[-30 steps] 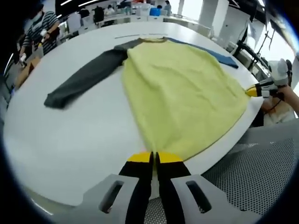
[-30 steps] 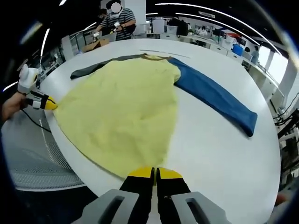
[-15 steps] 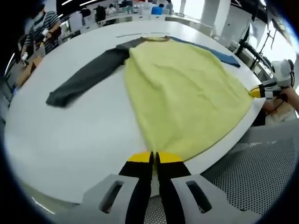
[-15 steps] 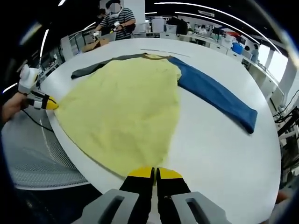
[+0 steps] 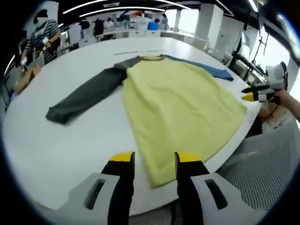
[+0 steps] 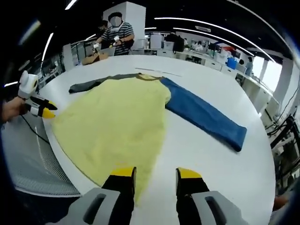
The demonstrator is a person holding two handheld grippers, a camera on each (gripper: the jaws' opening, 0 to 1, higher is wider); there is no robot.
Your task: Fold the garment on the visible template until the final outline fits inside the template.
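Open-plan workroom with strip lights; round white table (image 5: 70, 140). Garment (image 5: 178, 108) spread flat on it, yellow body, collar at the far side, hem at the near edge. Left gripper (image 5: 152, 161) fingers released, over the hem; dark grey sleeve (image 5: 86, 96) clearest here. Right gripper (image 6: 154, 174) fingers released; blue sleeve (image 6: 204, 115) fully seen here.

Yellow garment (image 5: 180, 105) flat on table, grey and blue sleeves outspread

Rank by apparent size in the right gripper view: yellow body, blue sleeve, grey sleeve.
1. yellow body
2. blue sleeve
3. grey sleeve
The grey sleeve lies farther off and partly hidden, so its smallness is unsure.
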